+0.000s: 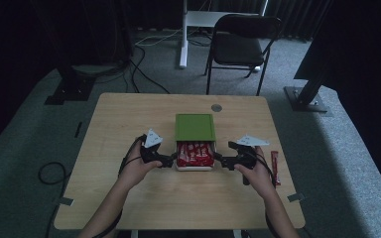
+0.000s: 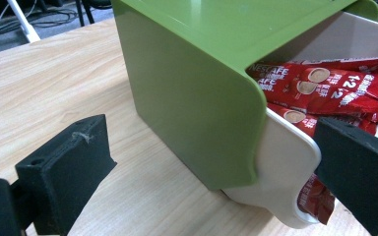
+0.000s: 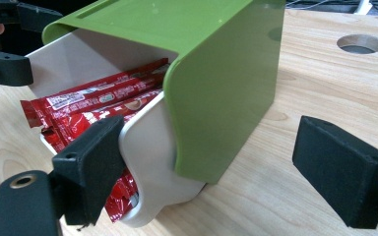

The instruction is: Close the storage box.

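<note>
Forearms are coming in from the bottom of the high view, each hand carrying a gripper up to the drawer box in the middle of the wooden surface. The left gripper is sitting at the box's left front corner and the right gripper at its right front corner, so the pair is bracketing the pulled-out cream drawer from both sides. That placement looks chosen for steadying or sliding the drawer squarely, though this is a judgement.

In the left gripper view the jaws are standing wide apart, gripping nothing, with the drawer's rounded cream corner lying between them and one jaw reaching over toward the sachets. In the right gripper view the jaws are likewise spread and empty, straddling the opposite corner; one jaw appears to be just beside the cream wall, though contact cannot be told.

The drawer is filled with red Nescafé coffee sachets, glossy and crinkled, lying lengthwise in a loose stack; a few ends are poking past the drawer's notched front. Behind it, the green shell is smooth plastic with rounded edges, sleeving the rear of the drawer.

One loose red sachet is lying well apart near the right edge. Farther back, a round cable hole is showing in the surface, and a black folding chair is standing on the grey carpet beyond.
</note>
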A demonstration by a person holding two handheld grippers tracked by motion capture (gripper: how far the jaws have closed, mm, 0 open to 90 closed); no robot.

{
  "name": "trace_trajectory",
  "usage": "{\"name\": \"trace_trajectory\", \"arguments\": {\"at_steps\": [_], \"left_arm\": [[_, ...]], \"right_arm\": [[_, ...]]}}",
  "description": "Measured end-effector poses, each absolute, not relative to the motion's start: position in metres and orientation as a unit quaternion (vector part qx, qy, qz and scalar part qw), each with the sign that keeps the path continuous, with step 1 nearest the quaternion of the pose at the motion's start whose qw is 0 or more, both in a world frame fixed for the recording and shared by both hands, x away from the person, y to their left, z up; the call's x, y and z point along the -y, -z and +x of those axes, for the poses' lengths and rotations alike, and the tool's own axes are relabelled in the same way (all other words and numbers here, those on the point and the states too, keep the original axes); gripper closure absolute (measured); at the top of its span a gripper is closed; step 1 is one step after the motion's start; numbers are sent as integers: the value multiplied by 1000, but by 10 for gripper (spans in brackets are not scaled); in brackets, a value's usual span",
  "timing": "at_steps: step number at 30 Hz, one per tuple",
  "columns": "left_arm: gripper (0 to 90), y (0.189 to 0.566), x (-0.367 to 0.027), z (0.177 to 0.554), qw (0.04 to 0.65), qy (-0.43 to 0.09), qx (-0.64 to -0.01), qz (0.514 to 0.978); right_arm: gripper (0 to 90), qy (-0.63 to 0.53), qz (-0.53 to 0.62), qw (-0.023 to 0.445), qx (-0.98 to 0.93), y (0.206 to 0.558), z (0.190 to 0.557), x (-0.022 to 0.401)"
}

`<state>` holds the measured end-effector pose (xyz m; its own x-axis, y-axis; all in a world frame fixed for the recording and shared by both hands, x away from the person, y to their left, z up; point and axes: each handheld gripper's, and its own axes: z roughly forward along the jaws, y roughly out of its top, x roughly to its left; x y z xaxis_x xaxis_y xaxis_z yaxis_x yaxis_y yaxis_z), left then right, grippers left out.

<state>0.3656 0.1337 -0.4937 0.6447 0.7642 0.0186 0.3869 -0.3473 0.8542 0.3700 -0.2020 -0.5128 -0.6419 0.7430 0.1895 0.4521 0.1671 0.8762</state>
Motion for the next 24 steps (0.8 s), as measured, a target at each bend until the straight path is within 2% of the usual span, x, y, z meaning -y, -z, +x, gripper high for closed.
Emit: {"name": "trace_trajectory", "arguments": {"at_steps": [24], "left_arm": [[34,493,-132,389,434,-228,-372,788]], "right_arm": [[115,-504,428,149,-736,513,393,198]]}}
